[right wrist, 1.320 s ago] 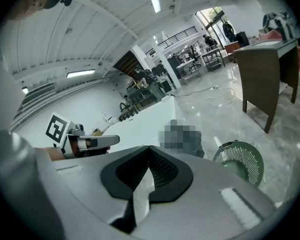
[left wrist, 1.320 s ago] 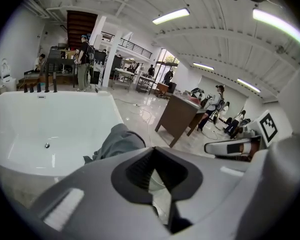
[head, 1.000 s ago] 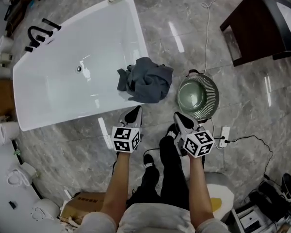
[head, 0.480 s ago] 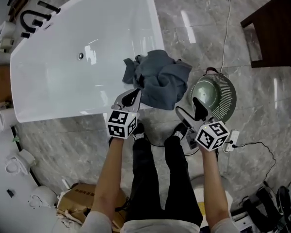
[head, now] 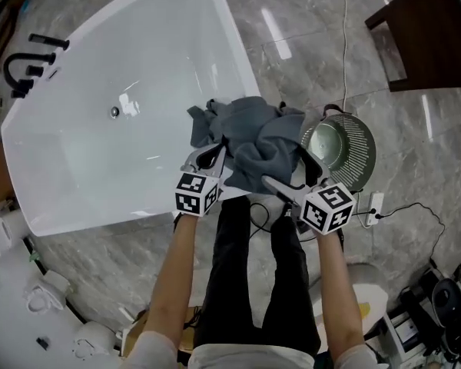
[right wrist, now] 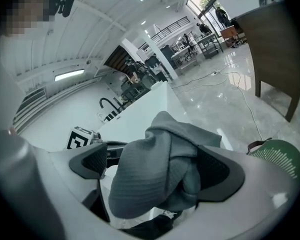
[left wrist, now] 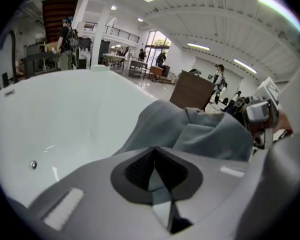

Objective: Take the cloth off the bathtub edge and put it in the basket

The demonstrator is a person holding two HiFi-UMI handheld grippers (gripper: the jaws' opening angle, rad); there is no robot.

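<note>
A crumpled grey cloth [head: 255, 138] lies over the edge of the white bathtub [head: 84, 152], beside the round green basket [head: 361, 143] on the floor. My right gripper [head: 284, 165] has its jaws opening wide, one on each side of the cloth's near fold [right wrist: 155, 159]. The right pad [right wrist: 217, 170] sits against the fabric and the left pad [right wrist: 90, 161] stands clear of it. My left gripper [head: 213, 154] is shut with nothing in it, at the tub rim by the cloth's left side. From the left gripper view the cloth [left wrist: 190, 131] lies just beyond the left gripper [left wrist: 154, 155].
A dark wooden cabinet [head: 430, 37] stands at the upper right, and a white cable [head: 344, 37] runs over the marble floor towards the basket [right wrist: 280, 156]. A power strip [head: 373, 206] lies right of my right hand. Black taps [head: 19, 64] sit at the tub's far left.
Both grippers have moved forward to the cloth. The right jaws went from shut to wide open and now straddle the cloth. The left jaws stayed shut.
</note>
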